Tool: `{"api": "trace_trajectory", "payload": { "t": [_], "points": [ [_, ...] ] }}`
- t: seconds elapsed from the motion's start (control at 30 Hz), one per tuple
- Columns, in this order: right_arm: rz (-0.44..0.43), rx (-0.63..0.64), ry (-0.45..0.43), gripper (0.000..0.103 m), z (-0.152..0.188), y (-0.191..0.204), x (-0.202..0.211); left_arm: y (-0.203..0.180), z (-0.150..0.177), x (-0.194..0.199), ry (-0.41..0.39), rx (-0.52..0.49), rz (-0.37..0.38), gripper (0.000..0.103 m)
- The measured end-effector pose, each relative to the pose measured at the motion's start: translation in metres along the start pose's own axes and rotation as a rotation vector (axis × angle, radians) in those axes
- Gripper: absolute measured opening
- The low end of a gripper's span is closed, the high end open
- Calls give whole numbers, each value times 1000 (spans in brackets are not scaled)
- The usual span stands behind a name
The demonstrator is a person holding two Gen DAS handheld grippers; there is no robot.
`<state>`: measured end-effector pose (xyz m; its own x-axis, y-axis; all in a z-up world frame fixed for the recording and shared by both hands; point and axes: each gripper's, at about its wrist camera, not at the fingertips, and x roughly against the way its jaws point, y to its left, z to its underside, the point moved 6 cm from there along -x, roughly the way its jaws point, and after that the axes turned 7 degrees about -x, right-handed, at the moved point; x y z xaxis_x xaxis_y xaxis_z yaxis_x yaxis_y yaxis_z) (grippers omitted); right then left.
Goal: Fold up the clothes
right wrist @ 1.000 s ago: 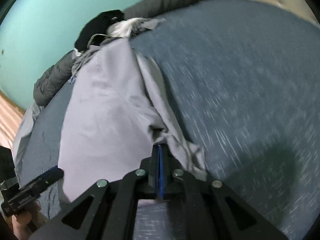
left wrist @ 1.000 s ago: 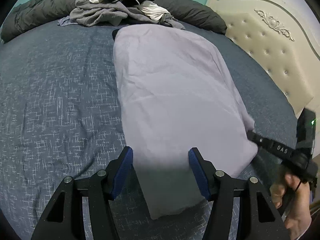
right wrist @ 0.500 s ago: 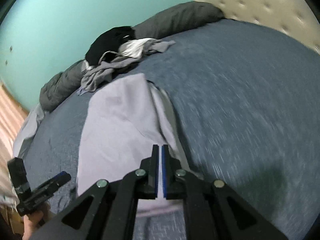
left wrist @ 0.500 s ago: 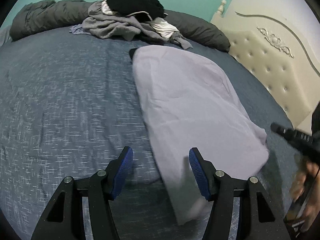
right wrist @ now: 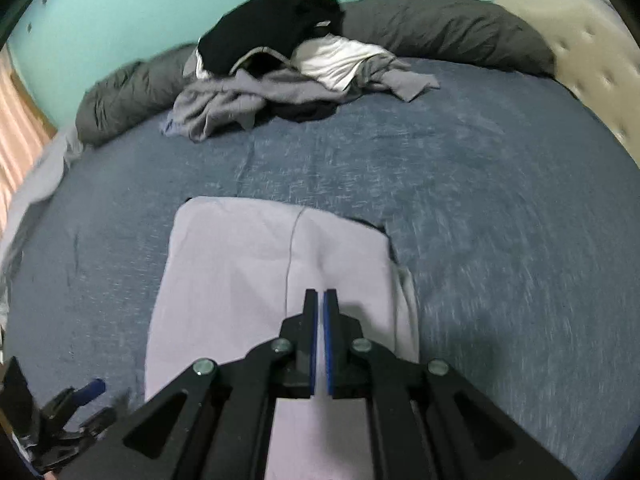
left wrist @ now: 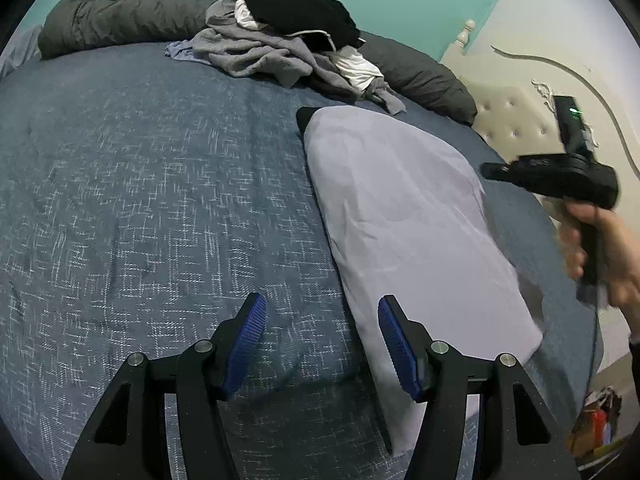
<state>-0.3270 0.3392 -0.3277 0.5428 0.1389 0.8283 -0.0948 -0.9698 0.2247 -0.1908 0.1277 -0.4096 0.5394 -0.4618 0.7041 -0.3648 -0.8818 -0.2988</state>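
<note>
A lavender garment lies folded into a long strip on the blue bedspread. My left gripper hovers open over the bedspread at the garment's near left edge. Its right finger overlaps that edge and nothing sits between the pads. At the right of the left wrist view a hand holds my right gripper above the garment's right side. In the right wrist view the right gripper is shut and empty above the lavender garment. The left gripper shows at the lower left.
A pile of unfolded clothes, grey, white and black, sits at the far side of the bed. Behind it lies a dark grey duvet roll. A cream tufted headboard bounds the right side.
The right gripper, earlier low at the garment's right edge, has risen and swung away above it. The left gripper slid left, so the garment is no longer between its fingers.
</note>
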Motion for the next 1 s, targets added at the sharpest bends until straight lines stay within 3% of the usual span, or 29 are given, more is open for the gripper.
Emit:
{"api": "trace_trajectory", "payload": {
  "t": [0.1,0.27,0.37,0.57,0.73,0.83,1.0],
  "points": [
    [3,-2,48,2,-8,-2,-25,2,2,-5,14,10,11,63],
    [99,6,146,1,1,-21,-69,2,5,-8,28,13,21,63],
    [104,-11,159,0,9,-34,-80,1,5,-6,27,0,19,63],
    [136,32,114,0,5,-24,-58,-1,4,-5,26,-7,27,63],
    [16,80,26,2,-3,12,-18,-4,3,-3,20,-14,29,63],
    [-35,114,47,2,1,30,-17,-4,2,-1,18,-15,30,63],
    [30,129,132,2,13,19,-58,-4,3,-2,25,-18,32,63]
  ]
}}
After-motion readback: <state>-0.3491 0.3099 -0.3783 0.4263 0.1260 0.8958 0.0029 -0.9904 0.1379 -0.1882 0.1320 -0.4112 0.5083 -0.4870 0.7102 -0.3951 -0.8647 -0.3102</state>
